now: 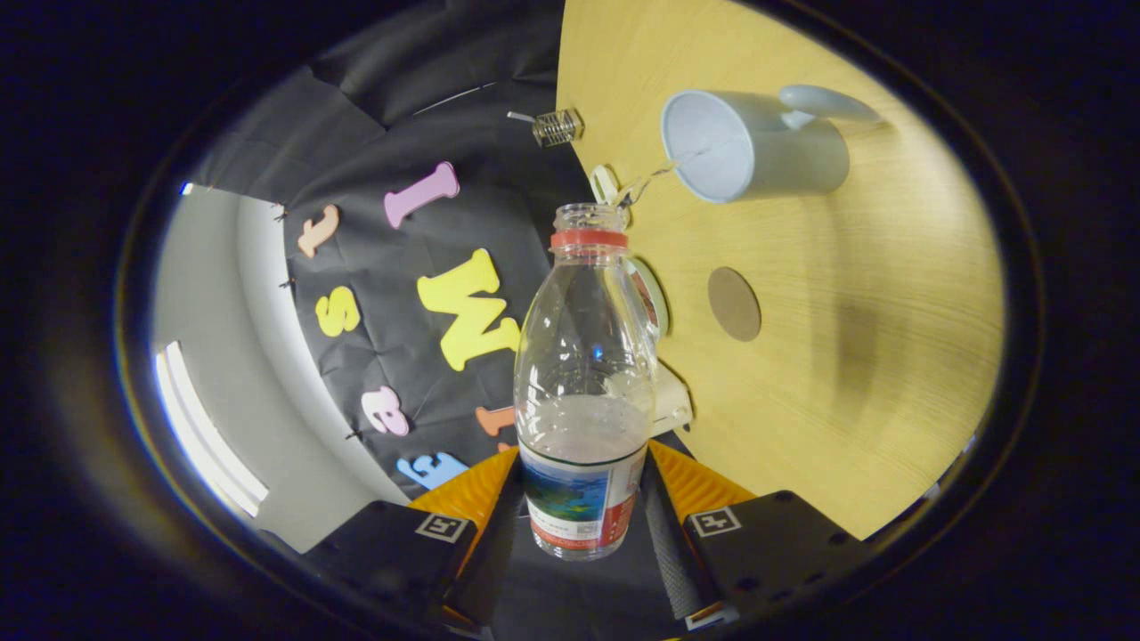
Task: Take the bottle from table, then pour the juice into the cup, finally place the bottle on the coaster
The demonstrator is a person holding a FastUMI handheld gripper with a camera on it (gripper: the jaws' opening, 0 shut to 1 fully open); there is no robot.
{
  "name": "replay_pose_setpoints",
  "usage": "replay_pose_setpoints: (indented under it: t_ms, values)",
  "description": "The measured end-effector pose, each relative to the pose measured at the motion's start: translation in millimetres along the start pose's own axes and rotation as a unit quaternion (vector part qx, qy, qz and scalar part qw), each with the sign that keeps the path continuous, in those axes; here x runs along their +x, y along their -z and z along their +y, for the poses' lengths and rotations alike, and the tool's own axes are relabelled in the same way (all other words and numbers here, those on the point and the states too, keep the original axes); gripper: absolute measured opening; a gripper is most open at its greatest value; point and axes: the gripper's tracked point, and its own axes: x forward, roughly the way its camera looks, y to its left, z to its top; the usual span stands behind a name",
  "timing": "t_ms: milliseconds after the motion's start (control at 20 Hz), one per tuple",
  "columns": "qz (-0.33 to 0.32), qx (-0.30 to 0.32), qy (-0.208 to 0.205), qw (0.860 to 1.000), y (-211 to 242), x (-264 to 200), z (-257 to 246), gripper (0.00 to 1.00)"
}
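My gripper (583, 499) is shut on a clear plastic bottle (583, 383), both fingers pressing its labelled lower body. The bottle has a red neck ring, no cap, and clear liquid pooled in its lower part. The whole view is rolled, so the bottle is tipped on its side relative to the wooden table (846, 374). A thin stream of liquid (655, 174) runs from the bottle's mouth into the pale blue cup (753, 142), which stands on the table beyond the fingers. A round brown coaster (734, 304) lies on the table between the bottle and the cup.
A small clear ribbed object (557, 126) sits at the table's edge near the cup. A whitish device (668, 401) shows behind the bottle at the table's edge. The booth's black cloth wall (427, 160) and a pale room wall (214, 312) lie beyond the table.
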Motion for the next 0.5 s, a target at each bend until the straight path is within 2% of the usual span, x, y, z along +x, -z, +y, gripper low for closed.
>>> replay_pose_setpoints:
  t_ms: [500]
  values:
    - [-0.002, 0.049, -0.024, 0.998, -7, -6, 21, 0.75]
